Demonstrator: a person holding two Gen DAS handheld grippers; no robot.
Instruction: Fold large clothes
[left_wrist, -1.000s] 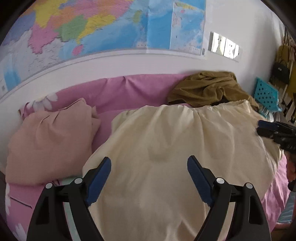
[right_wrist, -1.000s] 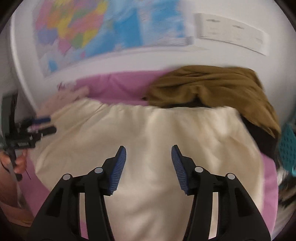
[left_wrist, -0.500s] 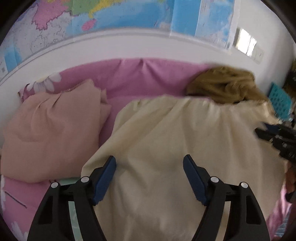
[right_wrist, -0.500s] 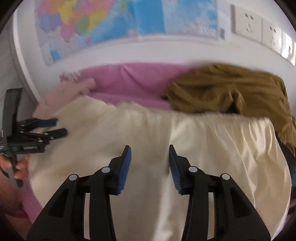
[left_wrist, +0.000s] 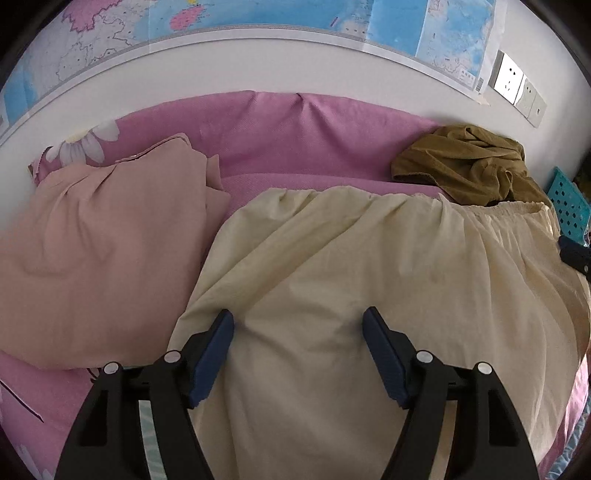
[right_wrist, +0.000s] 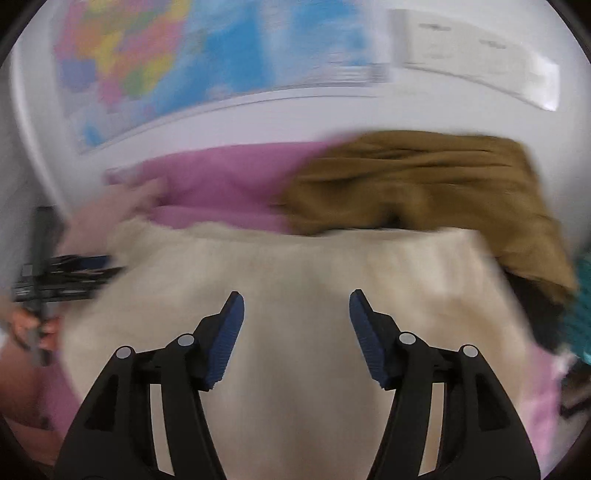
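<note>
A large cream garment (left_wrist: 369, 280) lies spread on the pink bed, its gathered waistband at the far edge. It also shows in the blurred right wrist view (right_wrist: 295, 273). My left gripper (left_wrist: 297, 332) is open and empty just above the garment's near left part. My right gripper (right_wrist: 295, 314) is open and empty above the garment's middle. The left gripper appears at the left edge of the right wrist view (right_wrist: 74, 269); the right gripper's tip shows at the right edge of the left wrist view (left_wrist: 576, 254).
A peach pillow (left_wrist: 99, 240) lies left of the garment on the pink bedsheet (left_wrist: 295, 144). A crumpled brown garment (left_wrist: 469, 166) sits at the far right, with a teal perforated basket (left_wrist: 567, 203) beside it. A map (left_wrist: 258, 18) and wall sockets hang on the white wall.
Both grippers have moved over the cream garment, which now lies flatter. The right gripper's jaws have opened wider than half a second ago. The right view is blurred by motion.
</note>
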